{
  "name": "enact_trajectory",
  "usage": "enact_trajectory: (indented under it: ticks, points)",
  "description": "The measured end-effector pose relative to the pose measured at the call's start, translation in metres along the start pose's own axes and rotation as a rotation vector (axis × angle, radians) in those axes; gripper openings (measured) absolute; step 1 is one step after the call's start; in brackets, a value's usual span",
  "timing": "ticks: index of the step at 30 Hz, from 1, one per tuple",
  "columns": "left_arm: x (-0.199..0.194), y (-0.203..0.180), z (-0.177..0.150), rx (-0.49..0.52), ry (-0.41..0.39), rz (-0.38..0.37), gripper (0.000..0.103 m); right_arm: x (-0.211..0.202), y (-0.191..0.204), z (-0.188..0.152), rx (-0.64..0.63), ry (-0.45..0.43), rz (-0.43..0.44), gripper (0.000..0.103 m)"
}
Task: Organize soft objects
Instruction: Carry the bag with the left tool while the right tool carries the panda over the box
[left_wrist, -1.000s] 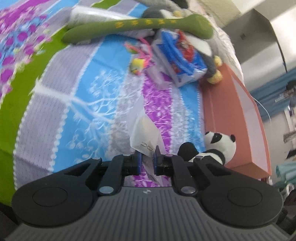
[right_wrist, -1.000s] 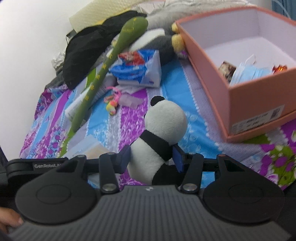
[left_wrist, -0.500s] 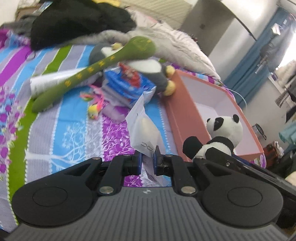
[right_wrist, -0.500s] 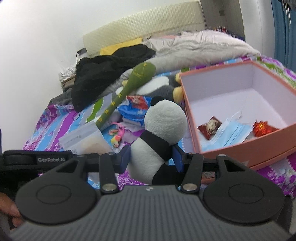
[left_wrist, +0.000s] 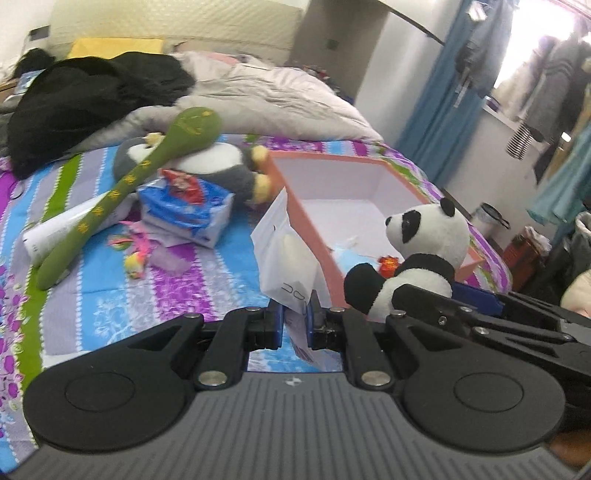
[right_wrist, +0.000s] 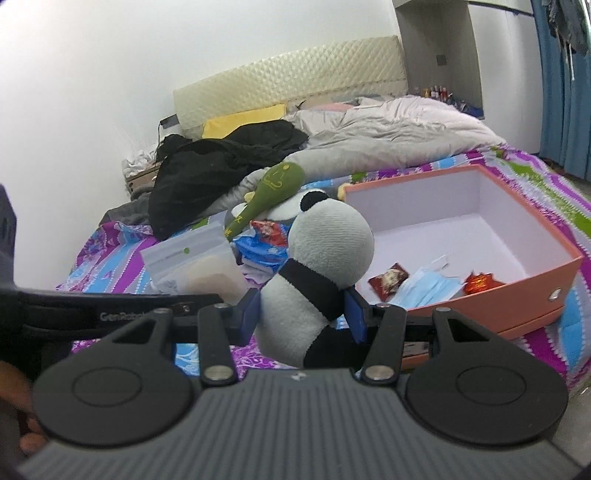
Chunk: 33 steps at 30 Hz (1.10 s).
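My left gripper (left_wrist: 296, 320) is shut on the lower edge of a white pouch (left_wrist: 285, 254), held up above the striped bedspread (left_wrist: 110, 295). My right gripper (right_wrist: 303, 316) is shut on a plush panda (right_wrist: 317, 273), squeezing its body; the panda (left_wrist: 417, 254) and that gripper also show at the right of the left wrist view. An open orange box (right_wrist: 509, 295) lies on the bed just right of the panda, holding a blue face mask (right_wrist: 428, 288) and small red packets. The pouch (right_wrist: 195, 266) appears left of the panda in the right wrist view.
On the bed behind lie a long green plush (left_wrist: 129, 184), a grey-white plush toy (left_wrist: 218, 166), a blue wipes pack (left_wrist: 188, 210), a white tube (left_wrist: 55, 229), small bright toys (left_wrist: 135, 251), black clothing (left_wrist: 85, 96) and a grey quilt (left_wrist: 280, 96). Blue curtains hang right.
Both grippers have risen off the bed with the pouch and the panda. The views now look across the bed, and the orange box's inside has come into sight.
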<state>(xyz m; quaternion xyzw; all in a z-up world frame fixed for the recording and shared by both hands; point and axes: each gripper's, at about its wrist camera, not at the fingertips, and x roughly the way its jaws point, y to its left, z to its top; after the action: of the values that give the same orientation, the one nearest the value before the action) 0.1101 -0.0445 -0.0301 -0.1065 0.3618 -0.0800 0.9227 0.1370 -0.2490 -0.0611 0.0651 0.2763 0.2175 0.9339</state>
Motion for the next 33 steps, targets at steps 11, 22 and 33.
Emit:
enact_trajectory:
  ticks: [11,22,33]
  points:
    - [0.025,-0.037,0.023,0.082,-0.011,-0.043,0.014,-0.013,-0.036,0.012,0.016,-0.069,-0.096,0.052]
    - [0.086,-0.069,0.109,0.148,-0.002,-0.094,0.014,0.009,-0.082,0.074,-0.018,-0.104,-0.191,0.052]
    - [0.167,-0.092,0.173,0.15,0.123,-0.102,0.014,0.074,-0.129,0.111,0.019,0.077,-0.184,0.052]
